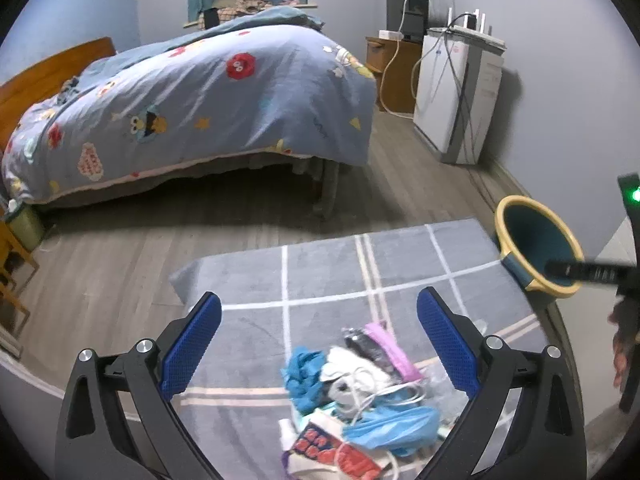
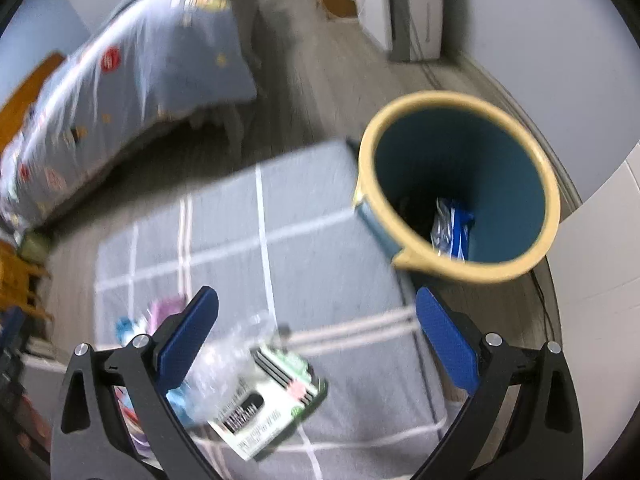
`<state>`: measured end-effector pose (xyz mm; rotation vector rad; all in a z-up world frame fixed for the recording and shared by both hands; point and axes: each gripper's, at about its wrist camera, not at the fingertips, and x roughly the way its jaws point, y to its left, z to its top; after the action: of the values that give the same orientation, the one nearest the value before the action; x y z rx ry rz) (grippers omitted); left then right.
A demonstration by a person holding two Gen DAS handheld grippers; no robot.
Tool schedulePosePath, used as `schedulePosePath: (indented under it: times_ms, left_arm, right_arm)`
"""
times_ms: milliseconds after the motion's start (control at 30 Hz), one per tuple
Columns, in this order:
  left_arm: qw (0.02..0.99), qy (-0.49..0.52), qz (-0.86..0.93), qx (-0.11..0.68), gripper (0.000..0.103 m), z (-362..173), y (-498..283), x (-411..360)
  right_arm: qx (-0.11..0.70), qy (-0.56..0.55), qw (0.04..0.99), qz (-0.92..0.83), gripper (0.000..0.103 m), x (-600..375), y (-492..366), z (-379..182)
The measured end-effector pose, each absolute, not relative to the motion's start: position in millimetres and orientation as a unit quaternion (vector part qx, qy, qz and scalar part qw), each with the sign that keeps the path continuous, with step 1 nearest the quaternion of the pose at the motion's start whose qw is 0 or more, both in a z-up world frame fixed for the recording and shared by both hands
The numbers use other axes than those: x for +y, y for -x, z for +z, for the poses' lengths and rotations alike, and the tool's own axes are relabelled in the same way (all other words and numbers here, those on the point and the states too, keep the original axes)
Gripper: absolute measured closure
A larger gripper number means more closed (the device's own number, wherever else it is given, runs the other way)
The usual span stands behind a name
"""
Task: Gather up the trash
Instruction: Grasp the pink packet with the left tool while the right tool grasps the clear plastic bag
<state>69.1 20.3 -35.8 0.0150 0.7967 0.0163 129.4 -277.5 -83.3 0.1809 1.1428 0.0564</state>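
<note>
I hold a two-finger gripper in each hand, above a grey rug (image 1: 320, 264) with pale crossing lines laid on a wooden floor. My left gripper (image 1: 319, 344) has its blue-padded fingers (image 1: 192, 344) spread wide and grasps nothing; it hangs over a heap of trash (image 1: 352, 396) lying on the near part of the rug. In the heap I can tell a crumpled teal cloth or paper (image 1: 304, 376), a pink strip (image 1: 390, 350), white cord, a light blue plastic bag (image 1: 394, 426) and a wrapper with red lettering (image 1: 332, 448). My right gripper (image 2: 318, 344) is likewise released, its fingers far apart with nothing between the pads. Below it, in a blurred picture, a white and green printed packet (image 2: 272, 404) with clear crinkled plastic (image 2: 228, 364) beside it lies near the left finger; whether the packet rests on the rug or is in the air I cannot tell. A round bin (image 2: 460, 184) with a yellow rim and a dark teal inside stands just off the rug's far right corner, ahead and to the right of my right gripper. A blue and white wrapper (image 2: 452, 228) lies at its bottom. Further back stands a bed (image 1: 208, 104) under a blue quilt with cartoon patches, and a white appliance (image 1: 456, 96) trailing cables stands against the right wall
</note>
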Motion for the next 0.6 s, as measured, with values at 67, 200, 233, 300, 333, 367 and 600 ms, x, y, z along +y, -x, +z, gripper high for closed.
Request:
schedulePosePath:
  times_ms: [67,200,233,300,333,367,600]
  left_arm:
    - [0.917,-0.005,0.010,0.398,0.006,-41,-69,23]
    - [0.914,-0.001,0.010,0.406,0.006,-47,-68,30]
    - [0.912,-0.002,0.010,0.410,0.006,-49,-70,31]
    - [0.908,-0.004,0.009,0.419,0.006,-55,-71,31]
    - [0.906,-0.007,0.009,0.423,0.006,-57,-72,31]
    - [0.905,-0.012,0.011,0.426,0.006,-59,-73,30]
    - [0.901,-0.009,0.012,0.433,0.006,-67,-82,27]
  right_arm:
    - [0.550,-0.062,0.833,0.026,0.006,-268,-124,-93]
    - [0.563,-0.041,0.825,0.044,0.006,-245,-113,-109]
    - [0.566,-0.044,0.821,0.054,0.006,-240,-110,-112]
    - [0.571,-0.049,0.816,0.071,0.006,-230,-106,-118]
    - [0.576,-0.049,0.812,0.080,0.006,-225,-104,-121]
    - [0.580,-0.046,0.808,0.088,0.006,-219,-103,-124]
    - [0.616,-0.020,0.775,0.141,0.044,-185,-98,-150]
